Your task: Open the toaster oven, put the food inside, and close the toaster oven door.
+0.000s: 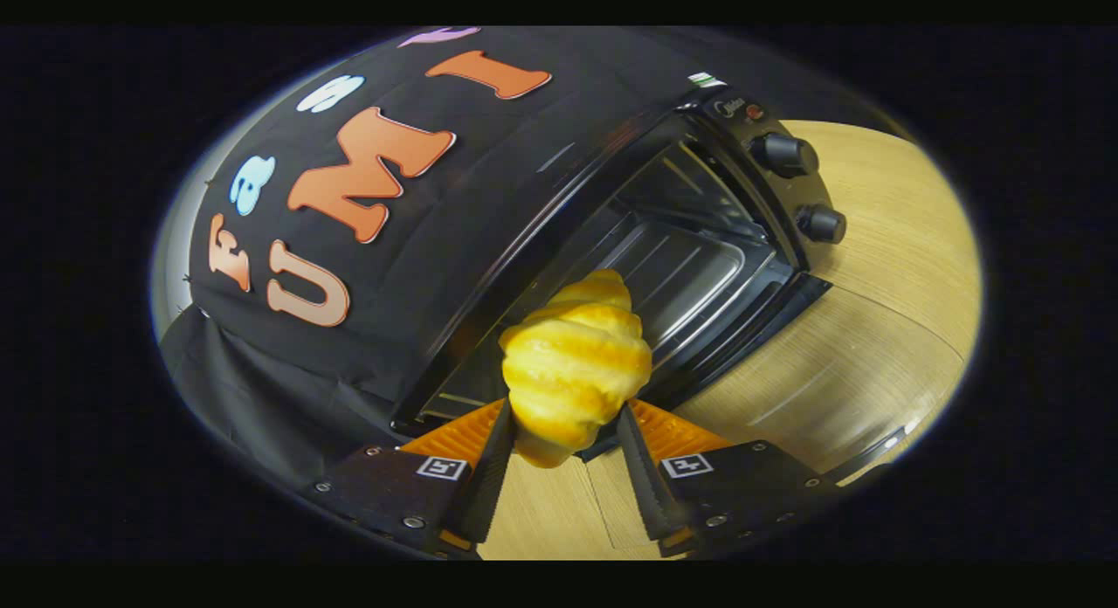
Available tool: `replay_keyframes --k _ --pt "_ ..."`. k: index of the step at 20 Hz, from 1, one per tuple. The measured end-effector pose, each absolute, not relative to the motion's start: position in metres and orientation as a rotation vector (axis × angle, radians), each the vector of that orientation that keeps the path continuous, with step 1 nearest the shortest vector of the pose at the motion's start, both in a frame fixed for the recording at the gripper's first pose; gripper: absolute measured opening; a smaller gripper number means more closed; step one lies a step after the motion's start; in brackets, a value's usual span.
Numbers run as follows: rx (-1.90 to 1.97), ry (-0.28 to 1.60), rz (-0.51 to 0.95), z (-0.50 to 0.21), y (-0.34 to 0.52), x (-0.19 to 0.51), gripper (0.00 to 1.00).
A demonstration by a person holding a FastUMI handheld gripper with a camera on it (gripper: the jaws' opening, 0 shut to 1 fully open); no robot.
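A light wooden table [882, 267] with fine lines in it fills the right and lower middle of the picture. A black cloth [288, 390] hangs at the left, down to the lower left.

The gripper [563, 433] is tilted, rolled to one side, and points forward. Its two fingers [485, 468] stand a moderate way apart, each pressing, as far as the curved view lets one judge, against a side of the croissant [572, 372] held between them.
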State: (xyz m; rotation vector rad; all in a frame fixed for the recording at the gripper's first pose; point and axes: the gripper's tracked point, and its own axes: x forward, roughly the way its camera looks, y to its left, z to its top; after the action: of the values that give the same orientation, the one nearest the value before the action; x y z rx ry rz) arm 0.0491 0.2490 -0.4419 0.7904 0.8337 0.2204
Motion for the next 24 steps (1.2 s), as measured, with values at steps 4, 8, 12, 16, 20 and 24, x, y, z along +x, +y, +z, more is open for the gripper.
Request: replay_keyframes --k 4,8,12,16,20,24 --pt "0.828 0.806 0.214 -0.447 0.258 0.064 0.66" --pt "0.859 0.771 0.204 -0.448 0.260 0.078 0.66" --pt "0.878 0.771 0.193 -0.455 0.264 0.085 0.67" --pt "0.885 0.774 0.183 -0.454 0.264 0.083 0.70" --pt "0.900 0.772 0.166 -0.453 0.260 0.079 0.73" --pt "0.954 0.766 0.174 -0.447 0.259 0.070 0.79"
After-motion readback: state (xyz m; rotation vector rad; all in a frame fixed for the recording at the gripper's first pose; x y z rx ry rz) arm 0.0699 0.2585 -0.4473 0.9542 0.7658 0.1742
